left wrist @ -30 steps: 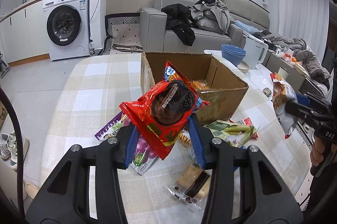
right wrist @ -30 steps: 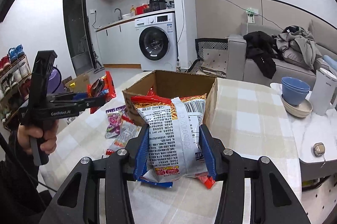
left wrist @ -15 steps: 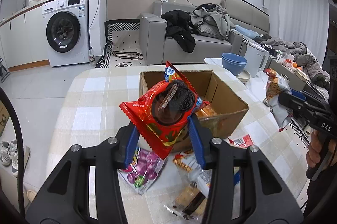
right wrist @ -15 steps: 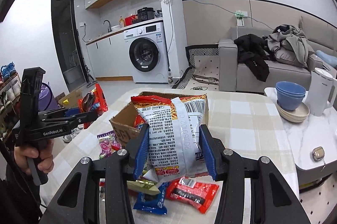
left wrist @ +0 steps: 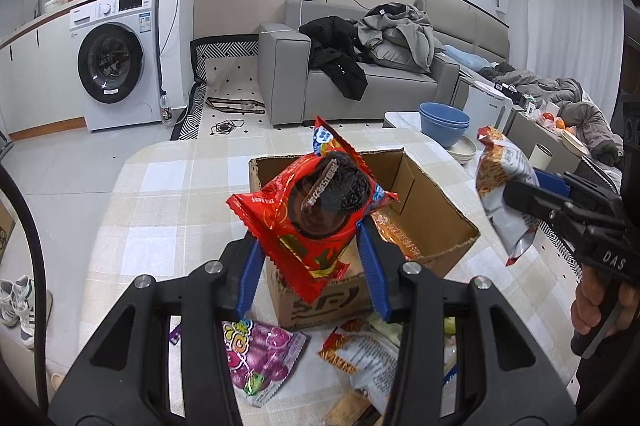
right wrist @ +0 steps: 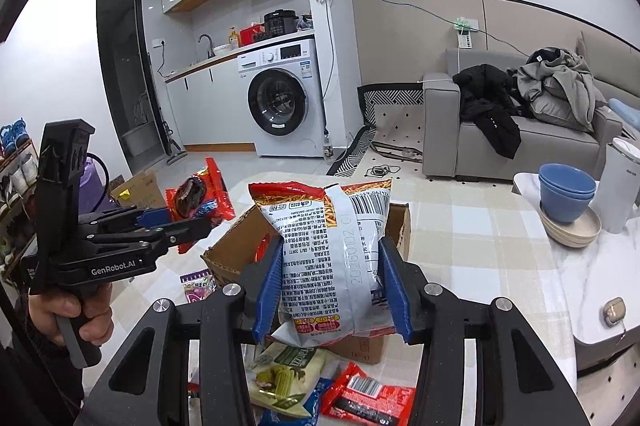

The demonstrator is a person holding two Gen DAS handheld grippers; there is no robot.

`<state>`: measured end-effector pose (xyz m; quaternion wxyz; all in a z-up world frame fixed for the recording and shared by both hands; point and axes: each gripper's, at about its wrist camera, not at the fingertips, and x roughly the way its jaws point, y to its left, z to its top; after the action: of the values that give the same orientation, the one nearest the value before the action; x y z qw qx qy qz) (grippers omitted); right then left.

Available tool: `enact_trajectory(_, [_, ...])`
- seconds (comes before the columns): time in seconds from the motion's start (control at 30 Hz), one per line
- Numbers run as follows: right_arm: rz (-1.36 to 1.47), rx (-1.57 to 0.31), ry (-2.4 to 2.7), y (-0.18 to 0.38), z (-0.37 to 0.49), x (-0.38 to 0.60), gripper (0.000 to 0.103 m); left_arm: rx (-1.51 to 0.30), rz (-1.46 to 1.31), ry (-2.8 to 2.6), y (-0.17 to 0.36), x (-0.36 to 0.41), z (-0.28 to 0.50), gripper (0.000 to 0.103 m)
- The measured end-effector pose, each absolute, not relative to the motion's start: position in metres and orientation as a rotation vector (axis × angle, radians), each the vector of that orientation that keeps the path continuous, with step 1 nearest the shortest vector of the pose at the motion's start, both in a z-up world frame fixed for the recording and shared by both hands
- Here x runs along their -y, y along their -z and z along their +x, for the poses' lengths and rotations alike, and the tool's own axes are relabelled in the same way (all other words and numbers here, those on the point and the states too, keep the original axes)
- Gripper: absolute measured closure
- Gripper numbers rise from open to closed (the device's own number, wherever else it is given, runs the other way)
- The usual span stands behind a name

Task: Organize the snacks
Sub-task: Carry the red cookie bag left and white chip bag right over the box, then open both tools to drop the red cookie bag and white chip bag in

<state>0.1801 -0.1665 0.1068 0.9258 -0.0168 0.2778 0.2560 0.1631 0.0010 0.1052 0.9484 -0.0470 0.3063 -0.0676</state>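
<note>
**Both grippers hold snack packets above the open box**

Each hand grasps a pistol-style handle, and both tools point forward and down over the bench [left wrist: 152, 193]. The left gripper [left wrist: 310, 250] is clamped on a red cookie packet [left wrist: 316, 209], its blue pads pressing the lower part, the packet tilted above the near wall of the cardboard box [left wrist: 424, 201]. The right gripper [right wrist: 334, 282] is closed on a white-backed noodle snack bag [right wrist: 332, 250], held upright before the box's open top. Below the grippers, loose packets lie on the checked cloth: a purple candy bag [left wrist: 260, 354], a green snack pouch [right wrist: 286, 374] and a red bar wrapper [right wrist: 368, 398]. An orange packet [left wrist: 396, 230] lies inside the box. Further along stand stacked blue bowls [right wrist: 566, 193] and a white kettle [right wrist: 622, 181]. Beyond are a washing machine [right wrist: 282, 97] and a grey sofa [right wrist: 520, 133] heaped with clothes.
</note>
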Motion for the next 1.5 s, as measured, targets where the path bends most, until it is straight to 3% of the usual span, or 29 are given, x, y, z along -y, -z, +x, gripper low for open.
enact_trajectory(0.83, [-0.088,-0.596,-0.513,-0.076,0.235,0.127,0.056,-0.680,-0.062,0.110,-0.068,0.022,0.244,0.061])
enact_trajectory(1.5, [-0.115,-0.589,-0.514,-0.073,0.245,0.123,0.052,-0.696,-0.001,0.107,-0.051,0.036,0.257,0.061])
